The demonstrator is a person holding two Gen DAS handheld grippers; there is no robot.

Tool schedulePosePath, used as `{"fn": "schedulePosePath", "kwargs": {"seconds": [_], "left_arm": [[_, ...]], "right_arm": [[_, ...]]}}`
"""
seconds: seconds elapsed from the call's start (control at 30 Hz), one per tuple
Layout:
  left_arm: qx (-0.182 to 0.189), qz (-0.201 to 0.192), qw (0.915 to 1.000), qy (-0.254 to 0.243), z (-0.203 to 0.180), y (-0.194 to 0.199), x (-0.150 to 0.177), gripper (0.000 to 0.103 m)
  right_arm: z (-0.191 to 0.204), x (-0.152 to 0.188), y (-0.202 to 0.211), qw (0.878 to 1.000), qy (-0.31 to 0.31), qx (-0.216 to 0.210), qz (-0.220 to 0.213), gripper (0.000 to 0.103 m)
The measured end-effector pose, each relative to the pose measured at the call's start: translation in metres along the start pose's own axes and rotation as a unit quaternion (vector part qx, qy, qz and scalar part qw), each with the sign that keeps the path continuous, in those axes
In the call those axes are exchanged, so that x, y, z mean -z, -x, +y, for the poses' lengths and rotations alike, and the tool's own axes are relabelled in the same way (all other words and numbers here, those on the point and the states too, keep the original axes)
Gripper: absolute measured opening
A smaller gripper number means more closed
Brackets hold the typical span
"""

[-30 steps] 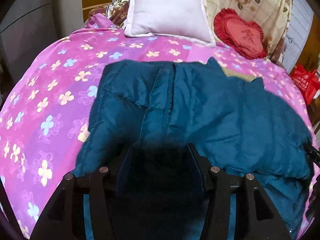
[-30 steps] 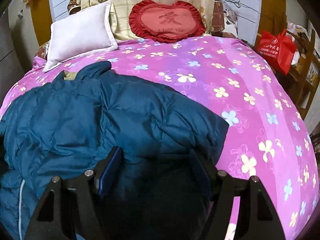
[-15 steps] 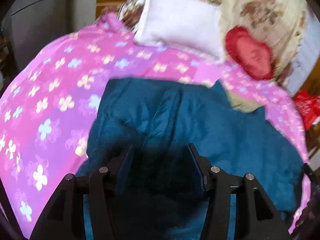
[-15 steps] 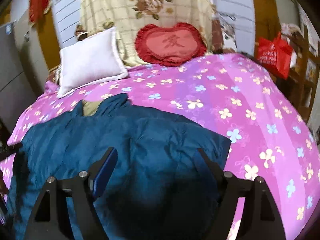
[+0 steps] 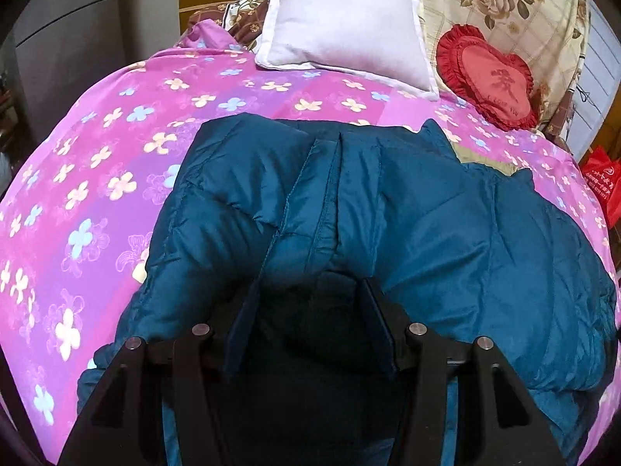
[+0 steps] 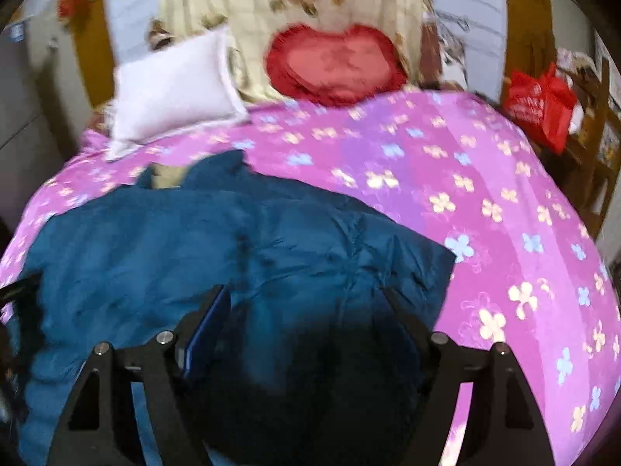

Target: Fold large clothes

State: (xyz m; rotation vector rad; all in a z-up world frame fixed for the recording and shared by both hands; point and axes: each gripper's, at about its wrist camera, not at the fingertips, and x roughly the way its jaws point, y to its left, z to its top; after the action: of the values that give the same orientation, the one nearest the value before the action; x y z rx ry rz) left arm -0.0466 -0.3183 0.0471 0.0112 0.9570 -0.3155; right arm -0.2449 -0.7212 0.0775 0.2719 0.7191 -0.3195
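Floral bedspread (image 5: 97,163) under teal jacket (image 5: 446,233)

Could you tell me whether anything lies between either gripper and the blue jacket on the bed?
Nothing visible does. The blue puffer jacket lies spread on the flowered bedspread, and padded fabric bulges between the fingers of the left gripper. The right gripper stands open directly above it. The white pillow and red heart cushion sit far behind.

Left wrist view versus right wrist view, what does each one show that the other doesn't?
Only the left wrist view shows the jacket's zipper placket and the grey cabinet. Only the right wrist view shows the wooden shelf behind the red bag. Both share the blue jacket, white pillow, heart cushion and pink floral bedspread.
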Motion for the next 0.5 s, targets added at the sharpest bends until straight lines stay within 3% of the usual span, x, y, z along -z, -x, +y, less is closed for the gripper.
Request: {"fn": "schedulePosePath", "kwargs": {"seconds": [0.1,0.27,0.5], "left_arm": [[-0.004,-0.002,1.0000,-0.002,-0.001,-0.001,0.000,0.035],[-0.010,-0.009,0.9998,-0.012,-0.006,0.000,0.004,0.035],[-0.013,-0.026,0.9993,-0.024,-0.007,0.016,0.011,0.035]], "right_arm": [[0.005,0.016,0.010,0.999,0.039,0.007,0.010,0.080],[-0.013,0.042,-0.024,0.997,0.034,0.037,0.057,0.080],[-0.009,0.044,0.002,0.999,0.013,0.032,0.038,0.080]]}}
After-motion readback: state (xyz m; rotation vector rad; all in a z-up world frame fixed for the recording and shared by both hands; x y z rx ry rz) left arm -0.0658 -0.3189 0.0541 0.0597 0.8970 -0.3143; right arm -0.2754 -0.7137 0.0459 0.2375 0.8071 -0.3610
